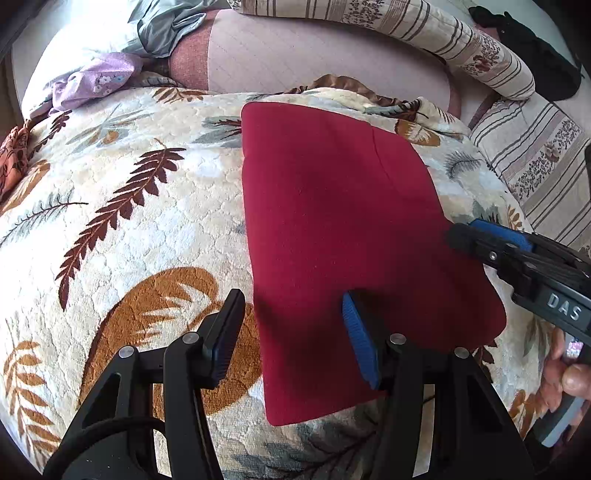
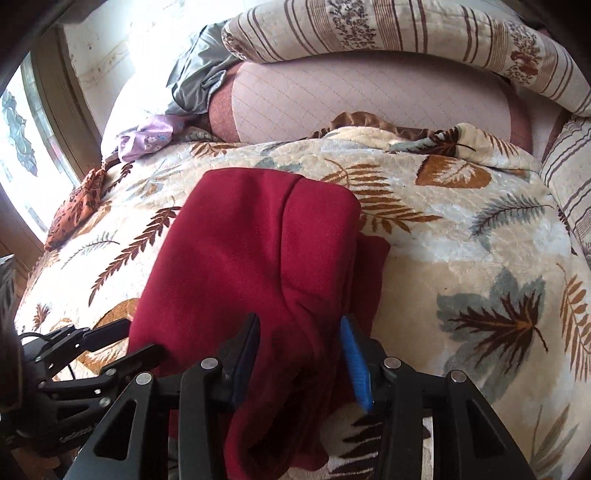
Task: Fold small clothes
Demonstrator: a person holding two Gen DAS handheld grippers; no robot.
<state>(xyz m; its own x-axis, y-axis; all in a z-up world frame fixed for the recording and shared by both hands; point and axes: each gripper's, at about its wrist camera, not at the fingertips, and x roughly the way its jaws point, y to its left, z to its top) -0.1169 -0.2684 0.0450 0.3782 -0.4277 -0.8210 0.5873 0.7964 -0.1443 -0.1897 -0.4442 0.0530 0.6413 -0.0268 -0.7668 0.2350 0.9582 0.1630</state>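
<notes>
A dark red garment (image 1: 332, 229) lies folded flat on the leaf-patterned blanket (image 1: 129, 221). My left gripper (image 1: 291, 325) is open just above the garment's near left edge, one finger over the blanket, the other over the cloth. In the right wrist view the red garment (image 2: 251, 251) shows its folded layers. My right gripper (image 2: 301, 343) is open with the garment's near right part between its fingers. It also shows in the left wrist view (image 1: 476, 236) at the garment's right edge. The left gripper (image 2: 107, 332) shows at the left of the right wrist view.
A purple floral cloth (image 1: 96, 79), an orange patterned cloth (image 1: 13, 155) and a grey garment (image 1: 166, 29) lie at the far left. Striped pillows (image 1: 461, 40) line the back and right. A pink quilted sheet (image 1: 314, 55) lies beyond the blanket. A window (image 2: 22, 155) is at left.
</notes>
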